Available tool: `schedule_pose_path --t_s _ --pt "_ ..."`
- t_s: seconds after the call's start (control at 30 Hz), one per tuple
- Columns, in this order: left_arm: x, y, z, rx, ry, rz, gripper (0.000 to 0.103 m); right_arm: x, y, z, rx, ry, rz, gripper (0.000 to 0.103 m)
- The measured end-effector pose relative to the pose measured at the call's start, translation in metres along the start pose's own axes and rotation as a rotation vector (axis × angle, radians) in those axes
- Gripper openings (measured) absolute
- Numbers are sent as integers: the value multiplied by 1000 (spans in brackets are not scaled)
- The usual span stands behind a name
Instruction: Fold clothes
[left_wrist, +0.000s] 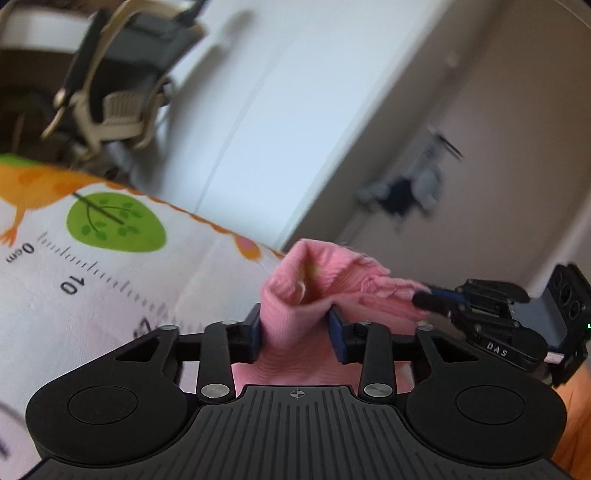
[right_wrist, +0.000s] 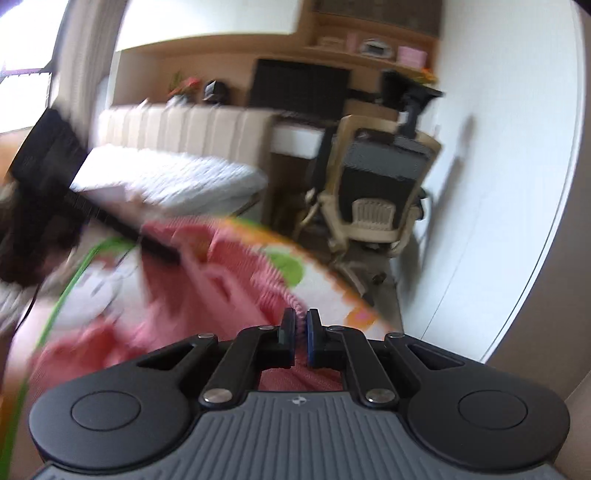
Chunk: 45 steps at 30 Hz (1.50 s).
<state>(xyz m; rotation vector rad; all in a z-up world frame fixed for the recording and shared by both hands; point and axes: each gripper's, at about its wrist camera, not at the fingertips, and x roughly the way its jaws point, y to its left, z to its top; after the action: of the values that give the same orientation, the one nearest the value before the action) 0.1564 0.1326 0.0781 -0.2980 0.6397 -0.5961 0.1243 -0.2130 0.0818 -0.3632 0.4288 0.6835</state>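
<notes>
Garment (left_wrist: 325, 284): pink ribbed knit, bunched, held above a printed mat (left_wrist: 110, 280) between both grippers. In the right wrist view it spreads left and down from the fingers, much blurred.

Left gripper (left_wrist: 297, 332): jaws part-closed on a thick fold of the garment, which rises in a hollow pleat past the blue pads (left_wrist: 336, 328). Body level across the bottom of its view, pointing over the mat's edge toward a white wardrobe (left_wrist: 258, 110).

Right gripper (right_wrist: 301, 332): jaws nearly together, clenched on a thin edge of the garment. Seen from the left wrist view, it reaches in from the right, its fingertips at the cloth's right end. Tilted slightly upward, facing a chair (right_wrist: 376, 192).

Mat: white, orange border, green leaf (left_wrist: 114, 221), ruler marks.

Room: bed (right_wrist: 173, 177), desk with dark monitor (right_wrist: 299, 88).
</notes>
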Motion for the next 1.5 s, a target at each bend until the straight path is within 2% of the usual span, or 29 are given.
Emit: schedule_pose_path --t_s 0.07,0.13,0.2,0.23,0.3,0.37,0.4,0.47,0.53,0.63,0.77,0.83,0.87,1.0,1.03,1.13,1.27,1.37,1.4,1.43,1.47,1.5 --pt "-16 -12 -21 69 54 26 62 -16 24 -26 -48 85 59 6" --pt "-30 -17 -39 86 111 23 75 -26 43 -50 -96 164 97 7" --pt "-45 -19 -53 95 150 17 89 -39 46 -64 -104 203 132 9" --pt "-53 -20 -56 98 151 16 92 -46 42 -65 -89 200 139 13" --pt "-66 -14 -55 65 120 23 95 -59 23 -59 -6 155 140 39" --pt "-72 -1 -48 -18 81 15 96 -63 -3 -55 124 106 126 55" --pt "-69 8 -45 -80 74 5 96 -58 -17 -57 202 101 114 59" --pt "-48 27 -44 -215 101 -24 96 -47 -45 -59 357 90 89 60" --pt "-20 40 -53 -303 153 -57 96 -25 -65 -71 485 116 87 60" --pt "24 50 -63 -353 220 -79 96 12 -84 -90 639 159 124 60" --pt "68 67 -57 -412 244 -86 96 65 -87 -110 762 239 187 60" --pt "82 74 -42 -410 232 -61 96 84 -87 -107 777 244 210 61" --pt "86 76 -30 -399 211 -38 96 90 -90 -101 780 220 214 61" --pt "80 79 19 -305 28 42 96 97 -100 -67 704 65 164 61" --pt "79 79 23 -286 16 66 96 98 -102 -58 674 30 144 61" --pt "78 84 12 -272 59 89 97 98 -101 -56 619 42 100 61" --pt "85 88 -25 -257 143 88 97 94 -94 -83 624 119 89 61" --pt "84 84 -35 -221 123 107 97 99 -89 -98 646 149 82 61" --pt "84 80 -35 -215 113 120 93 101 -88 -100 661 146 89 60" --pt "82 77 -35 -206 103 138 85 103 -86 -99 657 142 97 58" --pt "80 72 -35 -192 99 159 58 105 -81 -95 638 139 105 41" --pt "77 66 -32 -169 89 175 45 104 -76 -90 601 132 108 23"
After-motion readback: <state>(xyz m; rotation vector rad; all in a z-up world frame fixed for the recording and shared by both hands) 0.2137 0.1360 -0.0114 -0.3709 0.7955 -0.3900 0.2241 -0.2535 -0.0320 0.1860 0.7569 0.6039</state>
